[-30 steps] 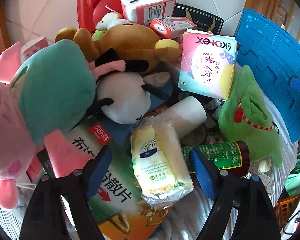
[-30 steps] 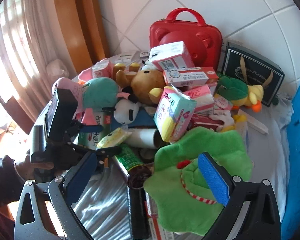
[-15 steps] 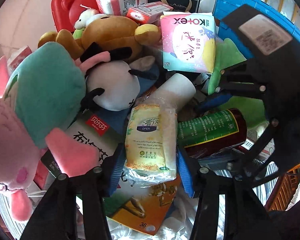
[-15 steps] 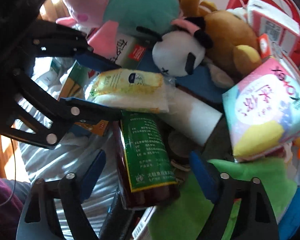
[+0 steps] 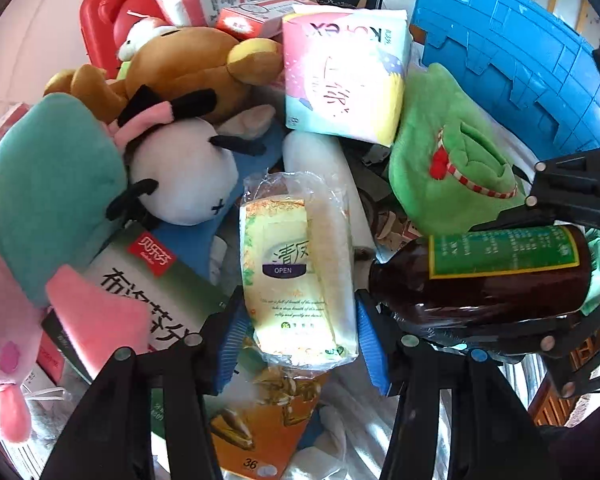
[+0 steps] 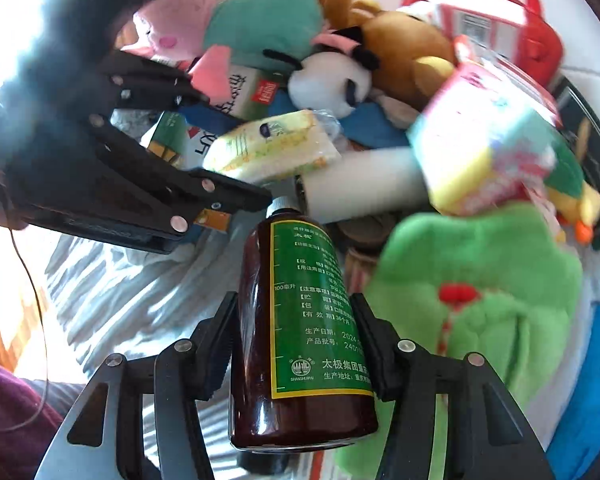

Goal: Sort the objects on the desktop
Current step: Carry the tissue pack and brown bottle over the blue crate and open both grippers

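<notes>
Two grasps are being made at once over the cluttered surface. The brown bottle is being enclosed at mid-label by the closing right gripper, pads touching; squeezing should be finished before lifting. The tissue pack is being clasped between the left gripper's pads, best raised straight upward.

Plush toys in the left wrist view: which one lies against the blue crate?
The green plush, with a red-and-white striped cord. The brown bear, white plush and teal-and-pink plush lie further left.
</notes>
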Available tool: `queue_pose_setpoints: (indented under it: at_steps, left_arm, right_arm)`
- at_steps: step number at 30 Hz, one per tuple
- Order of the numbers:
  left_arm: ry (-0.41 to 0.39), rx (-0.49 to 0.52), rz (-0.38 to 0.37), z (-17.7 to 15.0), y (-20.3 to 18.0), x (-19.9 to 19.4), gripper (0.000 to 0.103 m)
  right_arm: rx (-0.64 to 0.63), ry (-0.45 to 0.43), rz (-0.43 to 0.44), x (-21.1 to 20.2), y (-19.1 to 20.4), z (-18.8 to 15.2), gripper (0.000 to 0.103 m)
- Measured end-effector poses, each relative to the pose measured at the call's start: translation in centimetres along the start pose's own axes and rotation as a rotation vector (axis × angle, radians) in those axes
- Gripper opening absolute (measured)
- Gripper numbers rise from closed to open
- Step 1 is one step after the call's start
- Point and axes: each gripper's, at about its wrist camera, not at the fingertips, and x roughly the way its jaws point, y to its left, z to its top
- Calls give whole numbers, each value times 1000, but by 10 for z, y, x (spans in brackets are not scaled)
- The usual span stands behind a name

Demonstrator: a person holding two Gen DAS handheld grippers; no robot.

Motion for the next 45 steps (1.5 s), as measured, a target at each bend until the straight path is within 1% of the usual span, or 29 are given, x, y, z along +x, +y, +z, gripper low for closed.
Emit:
queue_pose_setpoints:
  at_steps: [1,2,4,6,7,8,12,15,18,20,22,25,30,32,35,38,41,43,45]
  left_arm:
    - [1,1,-2,-1,-2,3,45]
    - [11,-12,-18,-2,-2,7,36]
    - [14,-34,-31,-4,-1,12,31]
    - [6,-39,-38,-10,-2,9,25]
    - [-2,-36,-37,-12,-3,7,20]
    - [-7,-35,-34,-13,-3,4,18]
    - [-45,-38,-33,-12,3,-17,18]
    - [-75,-33,-30,-10,6,-34,18]
    - [-89,-30,-29,-9,4,-45,18]
    - [-105,-15,-31,-7,-2,-54,18]
    - [-135,9,-30,1,-13,-63,18]
    - [-192,48,-50,13,-25,-84,18]
    - [-316,135,-99,55,-62,-121,18]
    - [-366,179,-114,72,-82,-136,18]
    - [-430,254,-133,100,-124,-156,18]
    - [-498,350,-158,126,-174,-176,18]
    - [-564,419,-199,156,-232,-193,18]
    - [-604,457,-236,176,-272,-202,18]
    - [-637,491,-258,197,-314,-205,18]
  right_arm:
    - [32,-4,-1,-4,-3,-6,54]
    - [64,-10,-1,-8,-7,-13,54]
    - [133,-24,-4,-15,-14,-26,54]
    - [215,-39,24,-21,-21,-36,54]
    - [254,-48,40,-24,-25,-40,54]
    - [291,-59,52,-26,-27,-44,54]
    - [399,-113,99,-39,-36,-58,51]
    - [453,-152,127,-46,-41,-54,51]
    - [469,-180,111,-56,-40,-52,51]
    - [484,-207,105,-66,-38,-61,51]
    - [500,-245,88,-75,-41,-60,51]
    - [524,-301,59,-91,-50,-55,51]
    - [567,-416,-22,-140,-55,-54,51]
    - [585,-480,-66,-170,-62,-61,51]
    - [620,-589,-132,-220,-72,-77,51]
    - [648,-693,-229,-273,-84,-105,51]
    - [673,-781,-346,-326,-97,-140,51]
    - [697,-818,-433,-357,-112,-167,51]
    - [732,-846,-500,-386,-131,-197,51]
